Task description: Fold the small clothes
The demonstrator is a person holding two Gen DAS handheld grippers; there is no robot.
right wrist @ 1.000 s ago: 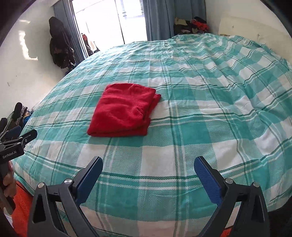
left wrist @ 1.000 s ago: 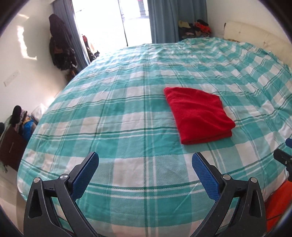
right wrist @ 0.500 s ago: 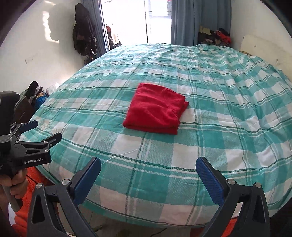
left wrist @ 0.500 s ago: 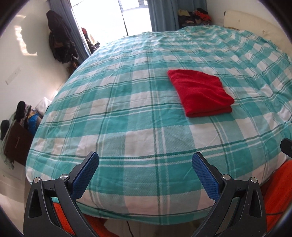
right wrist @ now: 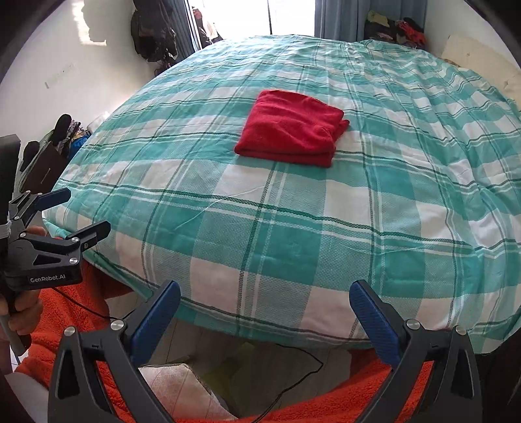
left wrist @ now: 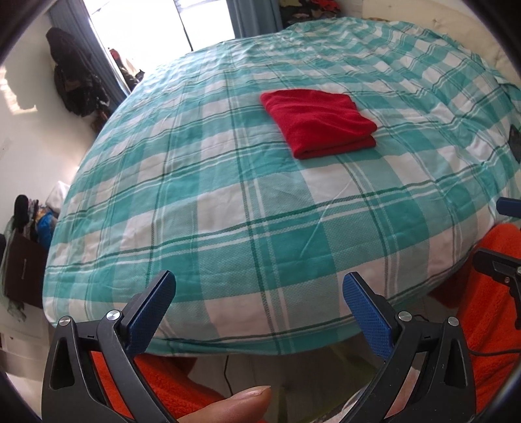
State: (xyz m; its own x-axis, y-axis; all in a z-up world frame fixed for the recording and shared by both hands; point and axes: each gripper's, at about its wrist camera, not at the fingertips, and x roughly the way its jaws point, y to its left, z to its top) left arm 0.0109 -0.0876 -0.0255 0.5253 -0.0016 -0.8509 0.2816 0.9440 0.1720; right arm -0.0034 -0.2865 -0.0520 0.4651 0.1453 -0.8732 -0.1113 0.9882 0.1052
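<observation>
The red cloth (left wrist: 317, 123) lies folded mid-bed, well apart from both claws, left claw (left wrist: 259, 304) and right claw (right wrist: 265, 309), each wide and empty beyond the bed's (left wrist: 228, 227) near edge. Any regrasp risks dragging its loose layers open.

Home bedroom: bed with teal plaid duvet (right wrist: 293, 227), curtained window (right wrist: 338, 16), clothes hung on wall (left wrist: 78, 81).

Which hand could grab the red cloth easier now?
Probably neither: the left gripper and right gripper are both open, off the bed's edge; the folded red cloth lies roughly central.
</observation>
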